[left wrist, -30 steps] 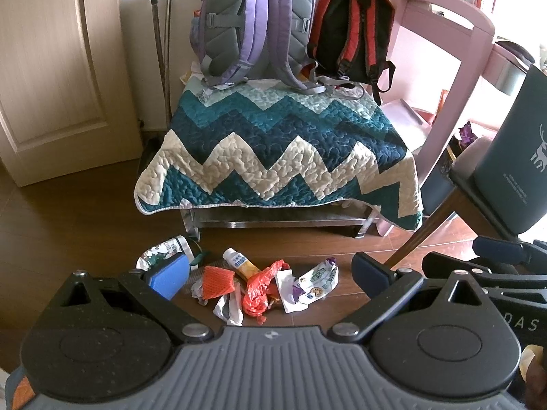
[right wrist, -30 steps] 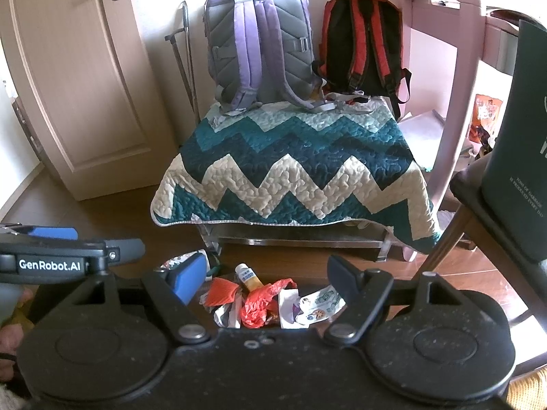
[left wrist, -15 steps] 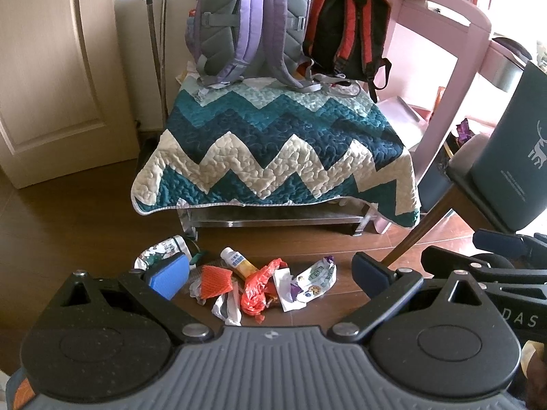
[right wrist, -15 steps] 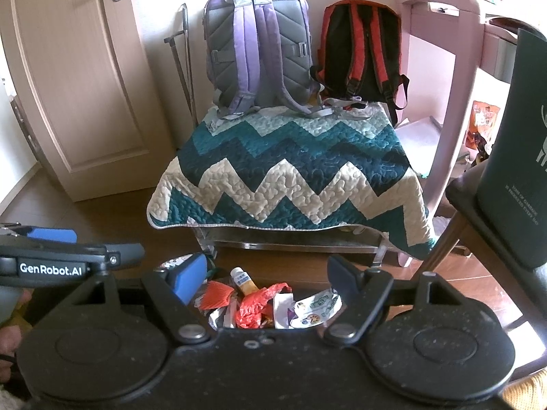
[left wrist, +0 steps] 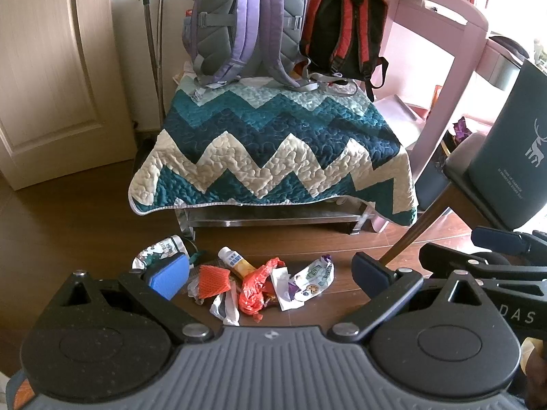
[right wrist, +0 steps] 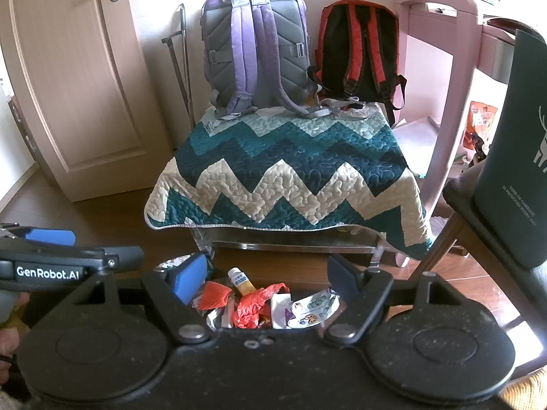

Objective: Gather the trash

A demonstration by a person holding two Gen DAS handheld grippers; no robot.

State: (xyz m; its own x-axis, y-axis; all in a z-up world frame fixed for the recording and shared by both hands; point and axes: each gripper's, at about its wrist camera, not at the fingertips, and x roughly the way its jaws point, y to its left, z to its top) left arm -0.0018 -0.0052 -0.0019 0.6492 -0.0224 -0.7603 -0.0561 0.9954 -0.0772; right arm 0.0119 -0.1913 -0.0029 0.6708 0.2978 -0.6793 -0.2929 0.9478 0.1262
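A small heap of trash lies on the brown wooden floor in front of a low bench. It holds an orange net, a red plastic bag, a small white-and-yellow bottle, a printed snack wrapper and a crumpled foil pack. My left gripper hangs open above the heap with nothing between its fingers. My right gripper is open too, beside it, also held over the heap.
A zigzag quilt covers the low bench, with a grey-purple backpack and a red-black backpack on it. A door is at the left, a pink desk and a chair with a dark bag at the right.
Both grippers have drifted slightly, so the bench and the trash heap sit a little differently in each view. Both stay open and nothing was picked up.
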